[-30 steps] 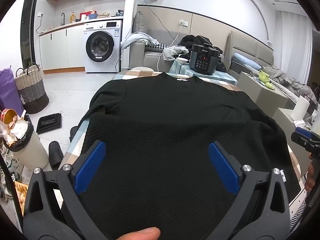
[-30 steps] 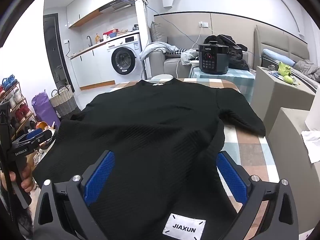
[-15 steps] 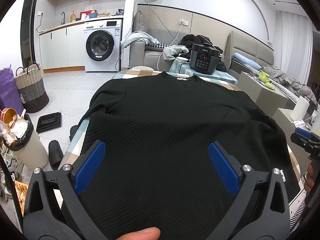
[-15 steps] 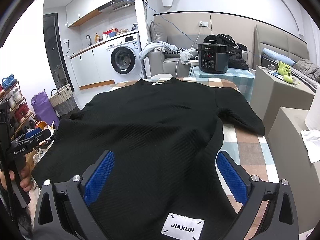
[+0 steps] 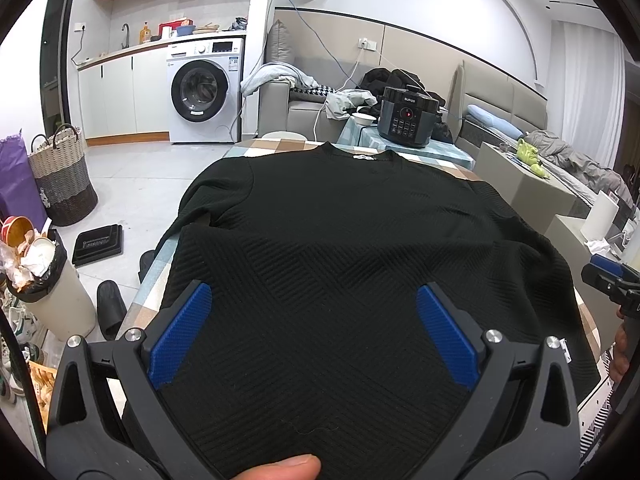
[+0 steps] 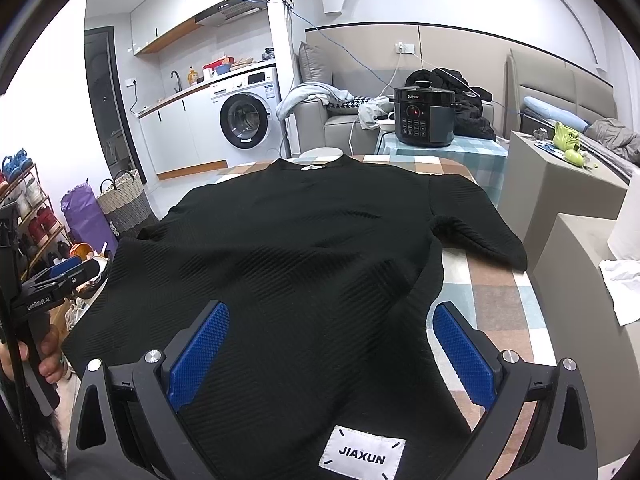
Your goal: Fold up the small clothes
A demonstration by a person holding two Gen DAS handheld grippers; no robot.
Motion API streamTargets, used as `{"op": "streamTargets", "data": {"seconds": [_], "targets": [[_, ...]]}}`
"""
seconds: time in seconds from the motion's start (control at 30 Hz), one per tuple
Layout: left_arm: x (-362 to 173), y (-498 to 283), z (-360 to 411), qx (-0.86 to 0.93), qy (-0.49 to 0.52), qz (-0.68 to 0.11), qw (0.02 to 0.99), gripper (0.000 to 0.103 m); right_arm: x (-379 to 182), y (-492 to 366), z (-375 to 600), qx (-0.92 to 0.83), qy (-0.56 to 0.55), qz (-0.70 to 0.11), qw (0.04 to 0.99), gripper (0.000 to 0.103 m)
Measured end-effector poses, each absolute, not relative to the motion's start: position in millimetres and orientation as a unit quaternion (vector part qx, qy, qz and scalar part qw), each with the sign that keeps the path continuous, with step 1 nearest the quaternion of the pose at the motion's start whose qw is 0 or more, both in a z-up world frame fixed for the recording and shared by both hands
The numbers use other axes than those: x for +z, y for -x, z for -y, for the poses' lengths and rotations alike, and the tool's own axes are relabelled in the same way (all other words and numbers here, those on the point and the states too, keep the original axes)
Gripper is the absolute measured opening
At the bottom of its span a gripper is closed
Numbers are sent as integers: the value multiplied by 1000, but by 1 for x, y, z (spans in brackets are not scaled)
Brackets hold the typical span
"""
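A black ribbed short-sleeved top lies spread flat on the checked table, collar at the far end; it also shows in the right wrist view, with a white JIAXUN label at its near hem. My left gripper is open, hovering over the top's near left part. My right gripper is open over the near right hem. Each gripper shows at the edge of the other's view, the right one and the left one.
The checked table ends just right of the top's right sleeve. A black pressure cooker stands on a small table behind. Grey boxes stand at the right. A full bin, slippers and a basket sit on the floor at left.
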State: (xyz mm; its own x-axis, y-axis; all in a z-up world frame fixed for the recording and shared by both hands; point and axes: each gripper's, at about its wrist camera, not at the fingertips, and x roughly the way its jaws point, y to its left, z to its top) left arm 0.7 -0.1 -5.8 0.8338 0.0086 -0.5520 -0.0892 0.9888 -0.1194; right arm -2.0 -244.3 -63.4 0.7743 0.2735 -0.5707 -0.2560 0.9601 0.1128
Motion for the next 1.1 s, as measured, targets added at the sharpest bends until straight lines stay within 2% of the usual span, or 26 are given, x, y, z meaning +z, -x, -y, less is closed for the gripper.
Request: {"op": "streamTargets", "data": {"seconds": [0.93,1.1], "targets": [[-18,-4,-3,31,67,-301,951,102,-64,1,250,132,-15,-310,941,103],[-28,-10,-10,32,71,-312,947,102,-65,-3,258,119,-41,-312,942,103]]}}
